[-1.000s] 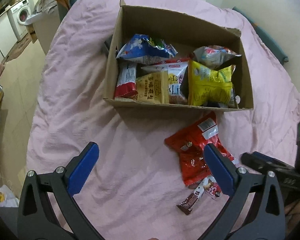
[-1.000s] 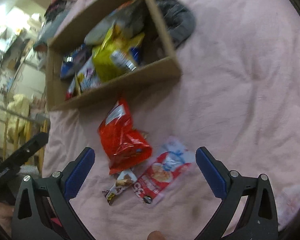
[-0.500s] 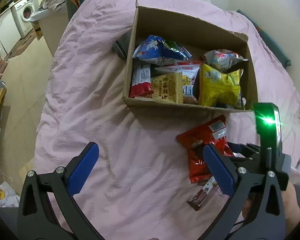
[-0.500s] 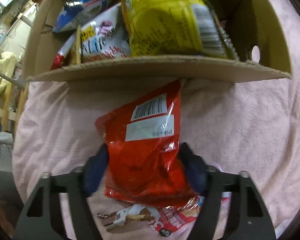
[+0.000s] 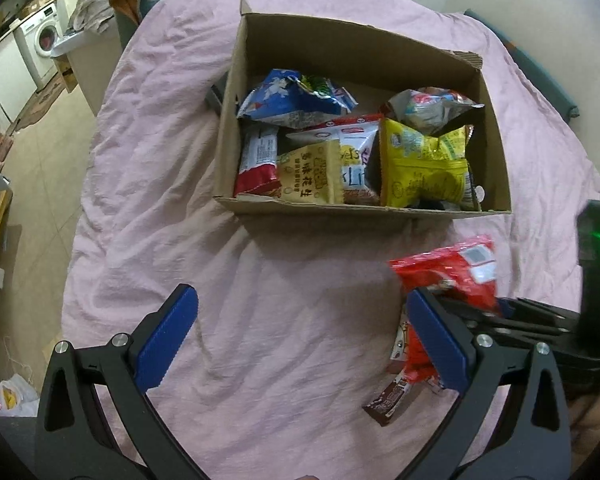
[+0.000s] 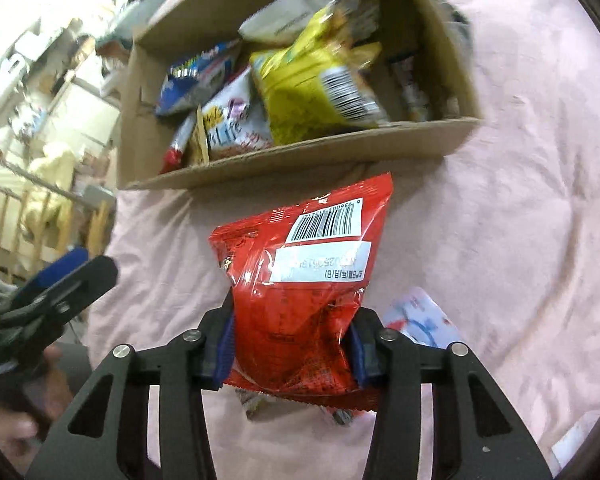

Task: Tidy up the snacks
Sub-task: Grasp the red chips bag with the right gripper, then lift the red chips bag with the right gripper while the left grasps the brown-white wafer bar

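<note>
A cardboard box (image 5: 364,210) on a pink bedsheet holds several snack bags, among them a yellow bag (image 5: 424,172) and a blue bag (image 5: 296,100). My right gripper (image 6: 292,344) is shut on a red snack bag (image 6: 308,280) and holds it lifted just in front of the box's near wall (image 6: 300,156). That red bag also shows in the left wrist view (image 5: 456,276). My left gripper (image 5: 300,340) is open and empty over bare sheet, left of the red bag. A brown chocolate bar (image 5: 392,400) lies on the sheet.
A red-and-white flat packet (image 6: 420,320) lies on the sheet under the lifted bag. The bed's left edge drops to a tiled floor (image 5: 40,152) with a washing machine (image 5: 44,40) beyond. A dark object (image 5: 216,94) lies by the box's left wall.
My right gripper closed on the red bag and lifted it off the sheet toward the box. My left gripper stayed open and shifted slightly left.
</note>
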Action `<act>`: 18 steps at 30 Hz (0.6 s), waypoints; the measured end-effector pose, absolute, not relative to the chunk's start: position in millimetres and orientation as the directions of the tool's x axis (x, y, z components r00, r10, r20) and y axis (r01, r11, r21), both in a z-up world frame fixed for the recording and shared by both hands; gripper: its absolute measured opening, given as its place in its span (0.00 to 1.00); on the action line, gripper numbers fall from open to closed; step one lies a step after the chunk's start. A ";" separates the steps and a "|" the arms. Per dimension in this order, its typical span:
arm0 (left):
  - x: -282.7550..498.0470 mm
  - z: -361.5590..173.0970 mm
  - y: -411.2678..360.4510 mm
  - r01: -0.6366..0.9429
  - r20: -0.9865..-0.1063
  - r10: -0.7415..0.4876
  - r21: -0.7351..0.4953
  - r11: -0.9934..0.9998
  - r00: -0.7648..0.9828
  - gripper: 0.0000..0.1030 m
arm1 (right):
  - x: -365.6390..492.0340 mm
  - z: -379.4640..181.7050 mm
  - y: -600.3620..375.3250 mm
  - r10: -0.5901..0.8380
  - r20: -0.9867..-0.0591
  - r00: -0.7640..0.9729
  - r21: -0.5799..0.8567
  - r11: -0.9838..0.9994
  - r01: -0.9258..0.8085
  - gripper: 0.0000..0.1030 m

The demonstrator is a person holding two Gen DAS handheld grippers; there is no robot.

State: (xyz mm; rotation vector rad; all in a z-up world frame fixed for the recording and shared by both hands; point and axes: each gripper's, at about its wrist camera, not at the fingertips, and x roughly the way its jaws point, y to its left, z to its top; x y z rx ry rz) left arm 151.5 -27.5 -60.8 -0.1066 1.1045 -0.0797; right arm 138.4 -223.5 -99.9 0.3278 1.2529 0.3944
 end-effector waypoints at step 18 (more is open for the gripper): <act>127.3 -137.1 -131.5 0.391 -0.978 -0.184 -0.133 0.911 0.096 0.65 | 114.0 -87.6 -322.7 0.416 -0.816 0.401 0.492 0.864 0.105 0.45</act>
